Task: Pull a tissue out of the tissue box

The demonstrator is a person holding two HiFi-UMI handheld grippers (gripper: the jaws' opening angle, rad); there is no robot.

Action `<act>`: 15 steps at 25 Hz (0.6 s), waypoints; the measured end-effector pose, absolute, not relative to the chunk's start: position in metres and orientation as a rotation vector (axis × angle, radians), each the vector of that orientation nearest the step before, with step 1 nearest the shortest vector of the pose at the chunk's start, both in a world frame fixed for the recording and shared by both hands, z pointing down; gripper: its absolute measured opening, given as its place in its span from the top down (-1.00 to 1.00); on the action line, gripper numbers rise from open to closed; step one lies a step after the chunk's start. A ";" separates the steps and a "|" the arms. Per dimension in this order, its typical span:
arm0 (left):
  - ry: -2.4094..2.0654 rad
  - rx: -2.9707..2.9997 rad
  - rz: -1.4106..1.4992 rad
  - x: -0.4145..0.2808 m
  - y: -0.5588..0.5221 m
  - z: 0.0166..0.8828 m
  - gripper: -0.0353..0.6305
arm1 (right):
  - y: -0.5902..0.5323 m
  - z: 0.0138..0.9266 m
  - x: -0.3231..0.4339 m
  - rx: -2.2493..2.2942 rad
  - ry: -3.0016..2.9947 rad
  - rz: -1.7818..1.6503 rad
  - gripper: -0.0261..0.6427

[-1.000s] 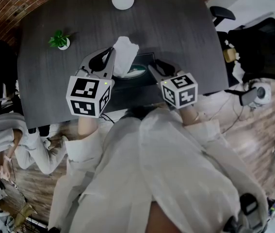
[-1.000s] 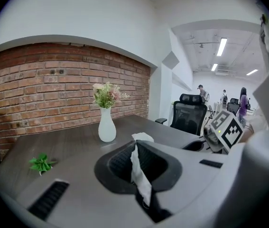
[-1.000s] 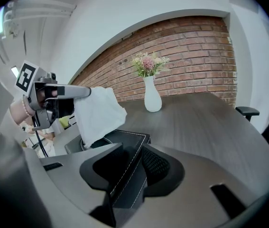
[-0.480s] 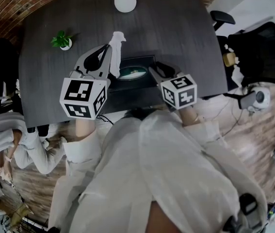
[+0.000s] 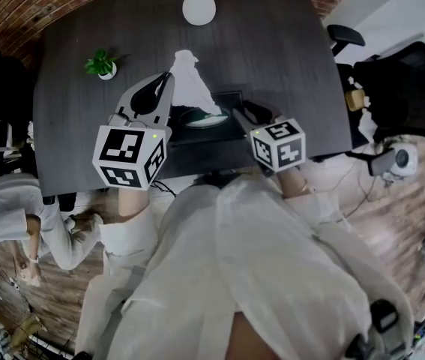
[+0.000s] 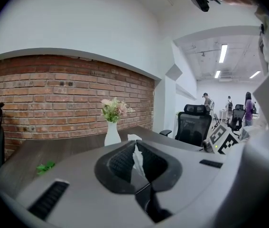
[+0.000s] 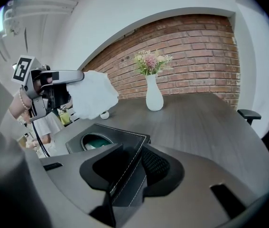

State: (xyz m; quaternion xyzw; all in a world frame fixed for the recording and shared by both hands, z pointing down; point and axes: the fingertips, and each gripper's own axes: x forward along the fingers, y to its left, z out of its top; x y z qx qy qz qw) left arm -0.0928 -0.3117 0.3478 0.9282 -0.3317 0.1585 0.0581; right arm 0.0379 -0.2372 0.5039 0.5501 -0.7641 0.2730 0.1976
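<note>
Item, left gripper (image 6: 135,152): you are clenching it on the top of the tissue (image 5: 190,81), the white sheet showing pinched between the ribbed pads and rising just past the tips. Change noted: over the last second you are carrying this gripper upward and away from the tissue box (image 7: 121,137), and the sheet, bunched low over the box a second ago, is now hanging stretched out from the jaws. Item, tissue: in the right gripper view it is hanging in the air above and beside the oval opening (image 7: 95,141), seemingly apart from the box; from the head view its lower tail is overlapping the opening, so whether it is fully free cannot be told there. Item, right gripper (image 7: 130,152): you are keeping it closed on the near edge of the box, unmoved, pinning the box to the dark table (image 5: 272,51). Item, bystanders: white vase (image 5: 199,6) and small potted plant (image 5: 101,64), both well apart from the work. Assessment: the pull is looking nearly or already complete; a little more lift is likely all you are needing.
</note>
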 end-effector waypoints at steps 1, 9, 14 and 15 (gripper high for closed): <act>-1.005 2.812 0.482 -0.093 -0.311 0.348 0.87 | -0.237 0.502 0.038 1.540 -2.133 0.752 0.60; -1.013 2.796 0.455 -0.099 -0.306 0.347 0.87 | -0.245 0.470 0.040 1.592 -2.188 0.665 0.61; -1.038 2.780 0.397 -0.106 -0.303 0.346 0.87 | -0.249 0.443 0.026 1.582 -2.292 0.623 0.61; -1.041 2.775 0.381 -0.107 -0.301 0.346 0.87 | -0.250 0.437 0.023 1.579 -2.312 0.614 0.61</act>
